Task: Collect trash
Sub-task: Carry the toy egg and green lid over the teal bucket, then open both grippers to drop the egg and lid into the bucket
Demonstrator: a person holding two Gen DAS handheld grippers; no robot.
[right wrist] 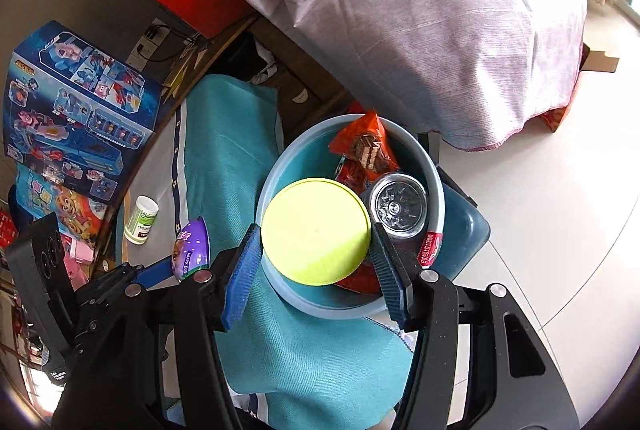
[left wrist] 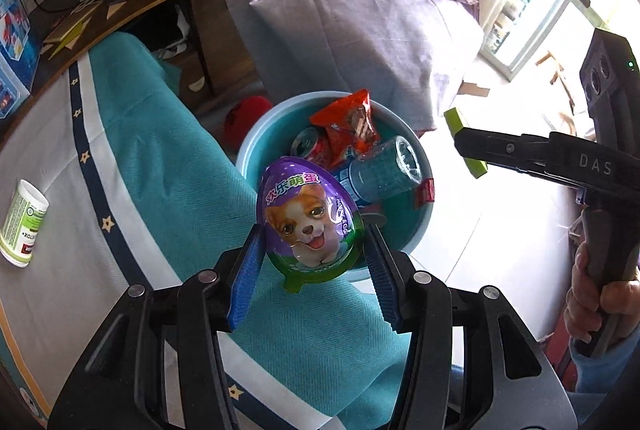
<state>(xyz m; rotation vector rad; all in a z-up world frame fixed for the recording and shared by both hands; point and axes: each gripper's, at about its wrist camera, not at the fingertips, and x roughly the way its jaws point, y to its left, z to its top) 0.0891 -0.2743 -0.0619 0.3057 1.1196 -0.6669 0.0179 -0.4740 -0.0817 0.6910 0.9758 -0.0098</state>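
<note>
My left gripper [left wrist: 314, 244] is shut on a purple toy egg pack [left wrist: 308, 218] with a puppy picture, held above the table edge beside the blue trash bin [left wrist: 256, 146]. My right gripper [right wrist: 316, 234] is shut on a lime green round lid [right wrist: 316, 230], held over the bin [right wrist: 276, 166]. The bin holds an orange snack wrapper [right wrist: 366, 142], a red can [left wrist: 310, 146] and a clear plastic bottle [right wrist: 396, 208]. In the left wrist view the lid [left wrist: 460, 124] shows edge-on in the right gripper [left wrist: 466, 146]. In the right wrist view the egg pack [right wrist: 192, 246] sits in the left gripper.
A small white pill bottle [left wrist: 22, 222] lies on the teal tablecloth [left wrist: 160, 170]. A blue toy box [right wrist: 76, 102] stands at the table's back. A large object draped in purple cloth [right wrist: 440, 14] stands behind the bin. The floor is white tile [right wrist: 560, 230].
</note>
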